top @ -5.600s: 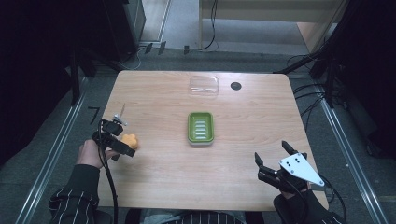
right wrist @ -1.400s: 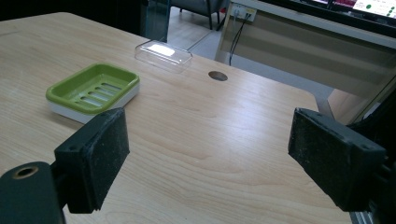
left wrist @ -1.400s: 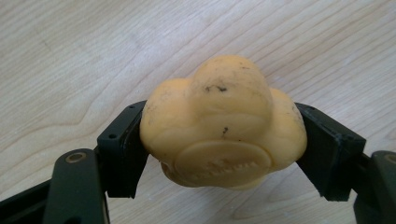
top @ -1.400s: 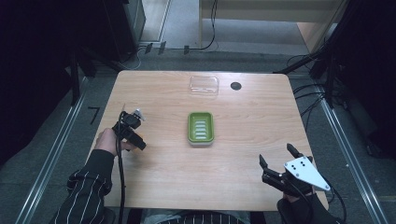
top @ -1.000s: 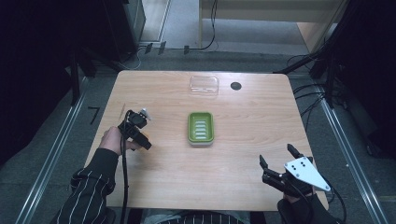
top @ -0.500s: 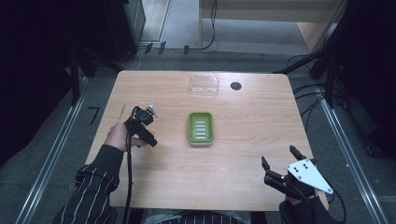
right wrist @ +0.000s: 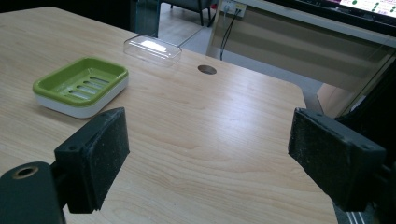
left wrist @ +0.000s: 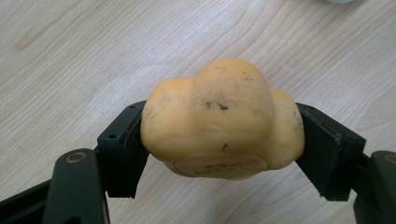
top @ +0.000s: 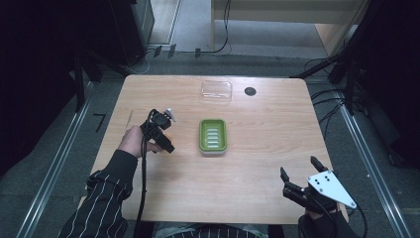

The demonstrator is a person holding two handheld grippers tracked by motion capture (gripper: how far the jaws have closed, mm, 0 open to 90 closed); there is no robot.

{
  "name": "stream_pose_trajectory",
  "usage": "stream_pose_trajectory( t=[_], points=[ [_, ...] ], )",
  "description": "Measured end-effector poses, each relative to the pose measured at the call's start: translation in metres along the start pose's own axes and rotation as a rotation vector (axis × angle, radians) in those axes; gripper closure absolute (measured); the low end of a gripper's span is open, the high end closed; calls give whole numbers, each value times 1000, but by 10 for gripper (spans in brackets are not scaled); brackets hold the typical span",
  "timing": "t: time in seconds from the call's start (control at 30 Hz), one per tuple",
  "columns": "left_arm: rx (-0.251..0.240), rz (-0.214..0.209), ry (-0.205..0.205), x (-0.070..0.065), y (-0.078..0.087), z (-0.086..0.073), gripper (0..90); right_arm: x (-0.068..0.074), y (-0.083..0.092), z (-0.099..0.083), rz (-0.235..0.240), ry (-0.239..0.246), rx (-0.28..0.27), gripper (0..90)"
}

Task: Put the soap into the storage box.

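While its jaws pinch a scuffed yellow soap bar point(left wrist: 222, 119) from both sides, the left gripper point(top: 159, 130) hangs above bare wood at centre left of the high view, just left of the green soap dish point(top: 213, 135) at mid-frame. The grip across the bar's width leaves its flat underside free, apparently so it can be set straight down onto the slotted tray. Open side up and away from the table edges, the dish looks ready to receive it. At the top centre, the clear plastic lid point(top: 216, 90) lies apart beside a round cable hole point(top: 250, 91), seemingly set aside to keep the dish uncovered. At the lower right, the right gripper point(top: 300, 179) rests near the table's point(top: 277, 124) edge, jaws spread wide on nothing, out of the way.
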State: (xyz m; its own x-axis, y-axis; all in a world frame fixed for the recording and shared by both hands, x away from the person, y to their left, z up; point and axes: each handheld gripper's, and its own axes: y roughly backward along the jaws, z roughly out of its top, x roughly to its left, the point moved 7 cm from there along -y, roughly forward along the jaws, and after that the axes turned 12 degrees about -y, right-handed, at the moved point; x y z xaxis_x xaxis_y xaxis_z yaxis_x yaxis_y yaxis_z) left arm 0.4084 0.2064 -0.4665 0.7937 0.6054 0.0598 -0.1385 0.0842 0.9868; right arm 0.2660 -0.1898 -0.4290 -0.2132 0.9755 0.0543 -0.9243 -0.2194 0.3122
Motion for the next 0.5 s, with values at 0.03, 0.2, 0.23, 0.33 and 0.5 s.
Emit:
stream_pose_trajectory(
  t=[0.03, 0.2, 0.23, 0.33, 0.5],
  points=[
    [-1, 1, 2, -1, 0, 1, 260, 0, 1, 0, 1, -5, 3, 130],
    [1, -3, -11, -3, -1, 5, 260, -1, 2, -1, -1, 0, 1, 130],
    [0, -8, -14, -3, 0, 6, 260, -1, 2, -1, -2, 1, 2, 130],
    [-2, -5, -24, -4, 0, 10, 260, -1, 3, -1, -6, 2, 1, 130],
    [-3, -7, -41, -8, -2, 16, 260, -1, 4, -1, -7, 3, 1, 130]
  ],
)
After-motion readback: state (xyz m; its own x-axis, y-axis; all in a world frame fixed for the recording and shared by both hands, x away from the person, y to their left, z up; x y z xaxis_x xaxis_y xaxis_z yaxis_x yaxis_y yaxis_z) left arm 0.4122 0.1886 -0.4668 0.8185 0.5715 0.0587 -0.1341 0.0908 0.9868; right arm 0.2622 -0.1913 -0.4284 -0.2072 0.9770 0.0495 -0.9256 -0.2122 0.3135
